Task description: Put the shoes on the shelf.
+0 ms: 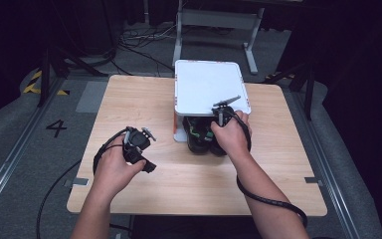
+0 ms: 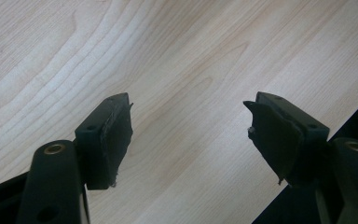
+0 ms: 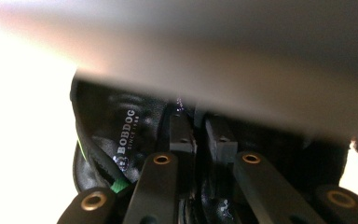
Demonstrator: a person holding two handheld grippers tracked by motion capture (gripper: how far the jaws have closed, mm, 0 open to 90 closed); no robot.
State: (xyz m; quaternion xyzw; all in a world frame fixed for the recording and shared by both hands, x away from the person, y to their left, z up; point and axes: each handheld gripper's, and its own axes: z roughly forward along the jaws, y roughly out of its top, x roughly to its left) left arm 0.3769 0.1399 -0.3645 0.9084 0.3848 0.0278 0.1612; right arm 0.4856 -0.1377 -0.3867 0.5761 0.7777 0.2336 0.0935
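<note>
A pair of black shoes with green trim sits under a white raised shelf at the table's middle back. My right gripper reaches in under the shelf's front edge, its fingertips hidden among the shoes. In the right gripper view its jaws are nearly together, pinching the thin collar wall of a black shoe whose insole reads BOBDOG. The shelf's underside is a pale blur just above. My left gripper hovers over bare wood to the left, open, with nothing between its pads.
The wooden table has free surface left of the shelf and along the front. The table's edge lies close to the left gripper. Beyond the table, cables and a metal stand sit on the grey floor.
</note>
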